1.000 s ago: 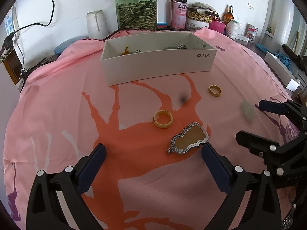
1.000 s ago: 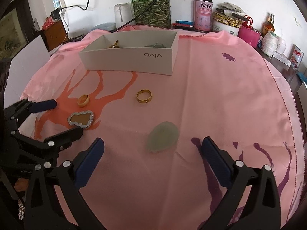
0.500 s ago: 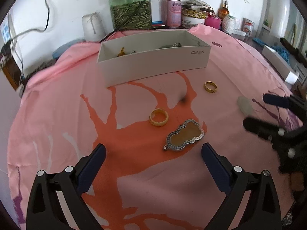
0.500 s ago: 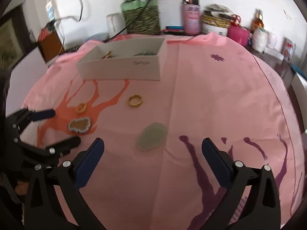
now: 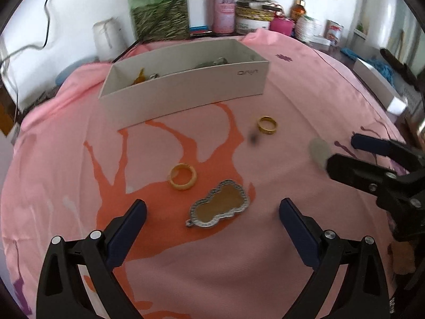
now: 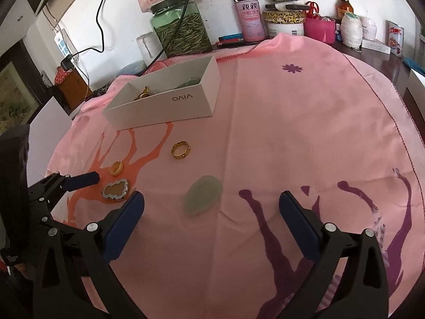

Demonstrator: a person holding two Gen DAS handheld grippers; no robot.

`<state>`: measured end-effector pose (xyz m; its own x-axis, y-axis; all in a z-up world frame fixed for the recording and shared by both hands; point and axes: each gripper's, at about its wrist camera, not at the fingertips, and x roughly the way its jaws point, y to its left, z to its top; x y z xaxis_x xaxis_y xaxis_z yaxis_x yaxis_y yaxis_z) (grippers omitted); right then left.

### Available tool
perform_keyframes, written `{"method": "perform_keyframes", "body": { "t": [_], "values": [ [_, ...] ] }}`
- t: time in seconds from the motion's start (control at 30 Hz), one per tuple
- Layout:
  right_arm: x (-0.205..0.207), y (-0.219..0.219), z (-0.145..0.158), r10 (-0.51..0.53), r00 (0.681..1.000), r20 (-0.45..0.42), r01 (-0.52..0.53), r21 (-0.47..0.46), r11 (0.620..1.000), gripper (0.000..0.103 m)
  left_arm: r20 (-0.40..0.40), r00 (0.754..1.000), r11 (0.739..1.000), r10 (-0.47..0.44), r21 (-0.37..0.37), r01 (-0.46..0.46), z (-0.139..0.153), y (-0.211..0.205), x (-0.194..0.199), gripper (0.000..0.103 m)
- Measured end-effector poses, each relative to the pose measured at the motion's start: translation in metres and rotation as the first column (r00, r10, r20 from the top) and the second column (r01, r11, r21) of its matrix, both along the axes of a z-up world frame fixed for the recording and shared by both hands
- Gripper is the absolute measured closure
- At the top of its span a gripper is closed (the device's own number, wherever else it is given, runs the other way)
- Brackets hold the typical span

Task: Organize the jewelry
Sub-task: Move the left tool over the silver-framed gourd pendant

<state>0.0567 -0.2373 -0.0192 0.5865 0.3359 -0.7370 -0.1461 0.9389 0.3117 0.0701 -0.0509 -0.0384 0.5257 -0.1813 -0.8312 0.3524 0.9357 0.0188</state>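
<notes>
A pink cloth (image 5: 305, 85) fills the left wrist view: white box (image 5: 186, 87) upper centre, gourd pendant (image 5: 220, 204) at centre, between the wide-open, empty left gripper (image 5: 212, 223). In the right wrist view, the right gripper (image 6: 211, 212) gapes empty around a pale green stone (image 6: 203, 194).

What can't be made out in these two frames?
- Contents of the white box: both views, the front wall hides most of it; only gold and grey-green bits show.
- Green stone: left view, blurred and partly behind the right gripper; clear in the right view.
- Dark smudge: left view, blurred.
</notes>
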Motion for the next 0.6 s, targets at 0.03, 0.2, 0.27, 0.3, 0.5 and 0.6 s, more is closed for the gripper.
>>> {"method": "perform_keyframes", "body": {
  "t": [0.03,0.2,0.27,0.3,0.5,0.6],
  "values": [
    [0.0,0.0,0.0,-0.001,1.0,0.0,0.001,0.004,1.0,0.006,0.01,1.0,1.0,0.019,0.008,-0.019,0.0,0.004,0.0,0.005],
    [0.0,0.0,0.0,-0.001,1.0,0.001,0.001,-0.001,1.0,0.006,0.049,0.994,0.994,0.102,0.043,-0.104,0.003,0.027,0.002,0.006],
    [0.0,0.0,0.0,-0.002,1.0,0.001,0.002,-0.001,1.0,0.006,0.047,0.99,0.99,0.136,0.039,-0.138,0.005,0.04,0.005,0.006],
    [0.0,0.0,0.0,-0.002,1.0,0.001,0.002,-0.002,1.0,0.006,0.039,0.988,0.988,0.15,0.031,-0.152,0.005,0.048,0.005,0.006],
    [0.001,0.0,-0.001,-0.003,1.0,0.002,0.003,-0.005,1.0,0.006,0.028,0.989,0.989,0.147,-0.004,-0.147,0.01,0.059,0.001,0.006],
    [0.001,0.0,-0.001,-0.002,1.0,0.002,0.002,-0.005,1.0,0.006,0.049,0.993,0.994,0.109,-0.003,-0.109,0.013,0.048,0.0,0.007]
  ]
}}
